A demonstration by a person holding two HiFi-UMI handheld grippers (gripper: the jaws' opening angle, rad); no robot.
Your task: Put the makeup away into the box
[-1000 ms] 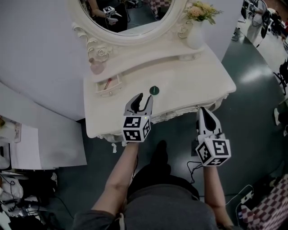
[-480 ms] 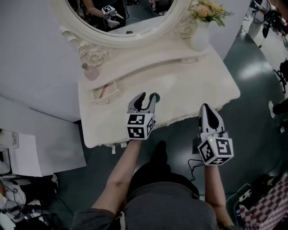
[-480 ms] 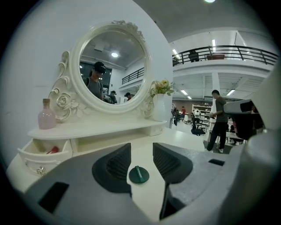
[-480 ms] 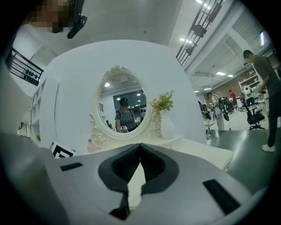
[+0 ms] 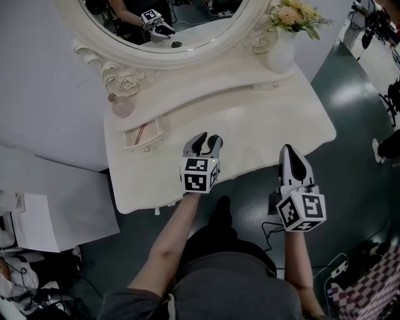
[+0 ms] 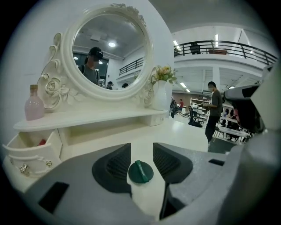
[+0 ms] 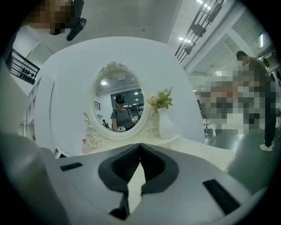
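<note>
Near the front edge of the white dressing table (image 5: pixel 262 119): left gripper (image 5: pixel 205 142), low over the top, pointing toward the mirror (image 5: pixel 156 19). Jaws released and held apart, one to each side of a small round green disc (image 6: pixel 140 172) with a raised bar across its face. Lies flat on the tabletop, in the gap between the pads; contact with either pad not clear, no squeeze seen. Mostly hidden under the jaws from the head view.

Right gripper (image 5: pixel 292 159): off the table's front right, over the dark floor, tip close to the table edge. Jaws pressed together tip to tip, nothing between them.

Small drawer (image 5: pixel 147 141) at the table's left rear, pulled open, well apart from the green disc. Thin red item (image 5: pixel 140 132) inside. Pink bottle (image 5: pixel 121 107) on the shelf just behind the drawer. White vase (image 5: pixel 280 53) with flowers at the right end of the shelf, beside the mirror frame.
</note>
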